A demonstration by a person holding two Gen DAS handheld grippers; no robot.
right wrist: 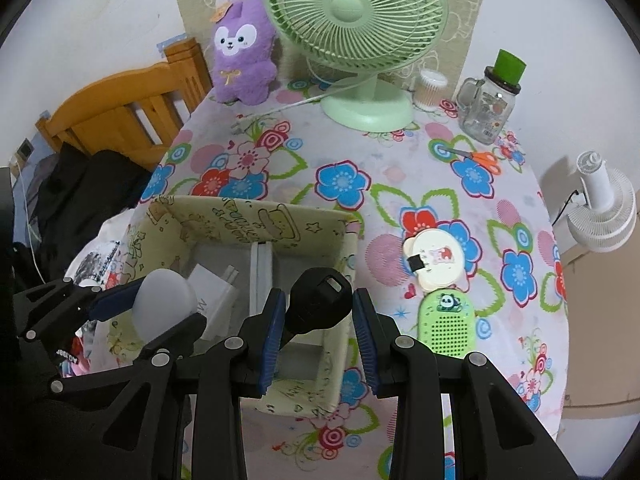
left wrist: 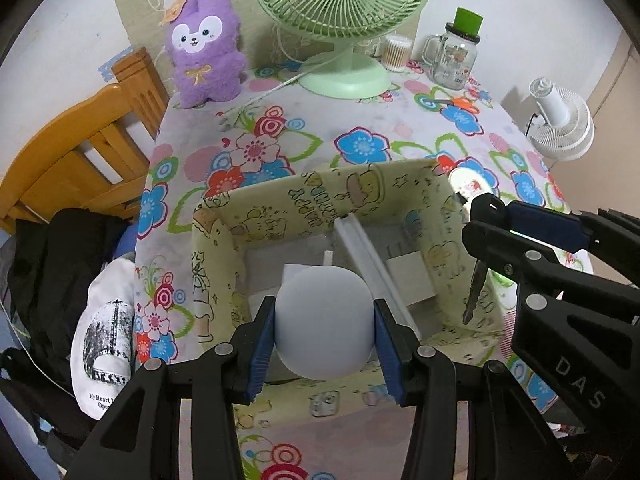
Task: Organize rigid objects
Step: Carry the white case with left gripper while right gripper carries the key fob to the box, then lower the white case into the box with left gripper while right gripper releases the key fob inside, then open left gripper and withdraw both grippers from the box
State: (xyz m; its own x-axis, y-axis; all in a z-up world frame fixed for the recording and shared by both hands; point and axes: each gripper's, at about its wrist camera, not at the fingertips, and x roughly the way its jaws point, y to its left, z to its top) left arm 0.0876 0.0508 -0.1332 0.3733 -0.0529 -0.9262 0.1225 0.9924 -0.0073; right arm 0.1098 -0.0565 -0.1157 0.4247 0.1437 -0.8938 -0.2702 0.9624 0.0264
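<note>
One table with a floral cloth (left wrist: pixel 360 128) fills the left wrist view, w/ 1 green fan (left wrist: pixel 344 20), 1 purple plush (left wrist: pixel 204 48) and 1 glass jar (left wrist: pixel 454 56) at the back; the left gripper (left wrist: pixel 324 320) is clamped on a white ball (left wrist: pixel 323 322) above the yellow box (left wrist: pixel 224 240), which has 2 compartments w/ white items inside. In the right wrist view, same table: the right gripper (right wrist: pixel 320 316) grips a black screwdriver (right wrist: pixel 320 300) over the box's right compartment, and beside the box lie 1 round white disc (right wrist: pixel 434 258), 1 green case (right wrist: pixel 448 324) and 1 pair of scissors (right wrist: pixel 480 158).
</note>
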